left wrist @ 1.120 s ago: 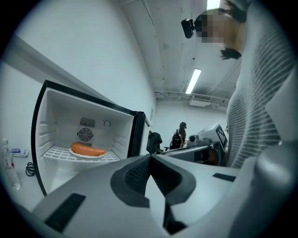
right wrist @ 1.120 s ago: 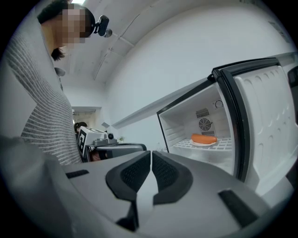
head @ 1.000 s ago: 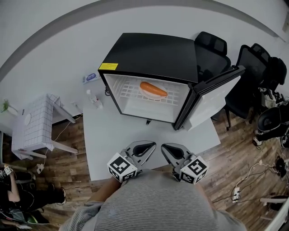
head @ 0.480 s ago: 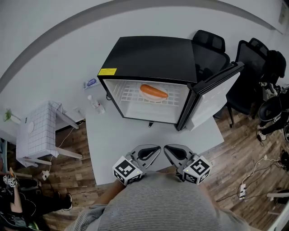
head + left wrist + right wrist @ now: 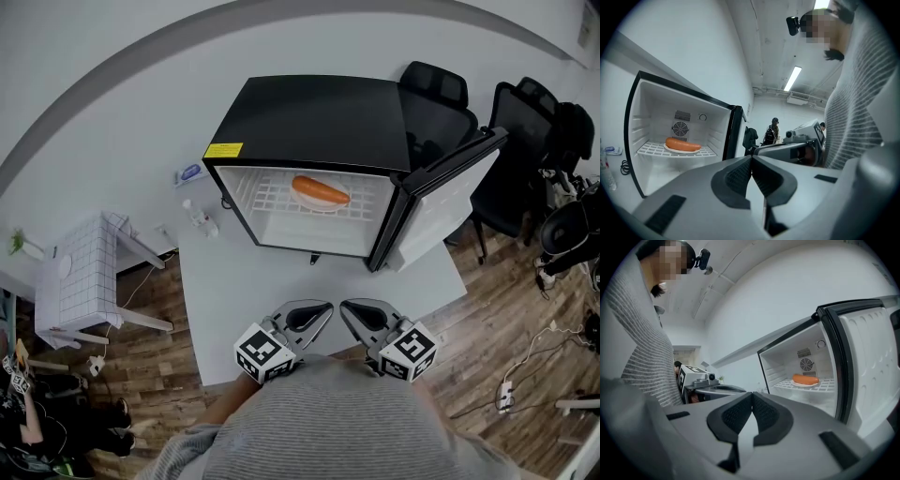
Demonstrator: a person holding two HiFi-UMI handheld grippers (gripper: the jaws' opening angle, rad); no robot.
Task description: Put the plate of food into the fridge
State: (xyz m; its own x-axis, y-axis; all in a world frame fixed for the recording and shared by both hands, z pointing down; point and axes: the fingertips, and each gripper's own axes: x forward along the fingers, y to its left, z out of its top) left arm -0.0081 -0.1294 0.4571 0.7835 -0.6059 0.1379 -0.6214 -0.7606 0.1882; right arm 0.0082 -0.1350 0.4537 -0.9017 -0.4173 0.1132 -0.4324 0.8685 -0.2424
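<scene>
A black mini fridge (image 5: 323,117) stands on the white table (image 5: 253,291), its door (image 5: 445,202) swung open to the right. On its wire shelf lies a white plate (image 5: 317,201) with an orange sausage-like food (image 5: 320,190); the food also shows in the left gripper view (image 5: 682,144) and in the right gripper view (image 5: 805,379). My left gripper (image 5: 326,307) and right gripper (image 5: 345,307) sit side by side near the table's front edge, close to my body. Both are shut with nothing between the jaws, well short of the fridge.
A small clear bottle (image 5: 197,214) and a blue-white packet (image 5: 189,172) lie left of the fridge. A small white tiled table (image 5: 80,267) stands at the left. Black chairs (image 5: 525,141) crowd the right behind the door. Cables lie on the wooden floor (image 5: 511,375).
Over the second the head view shifted slightly, so the fridge and table sit a bit lower and to the right in the picture. Both grippers stayed side by side and shut.
</scene>
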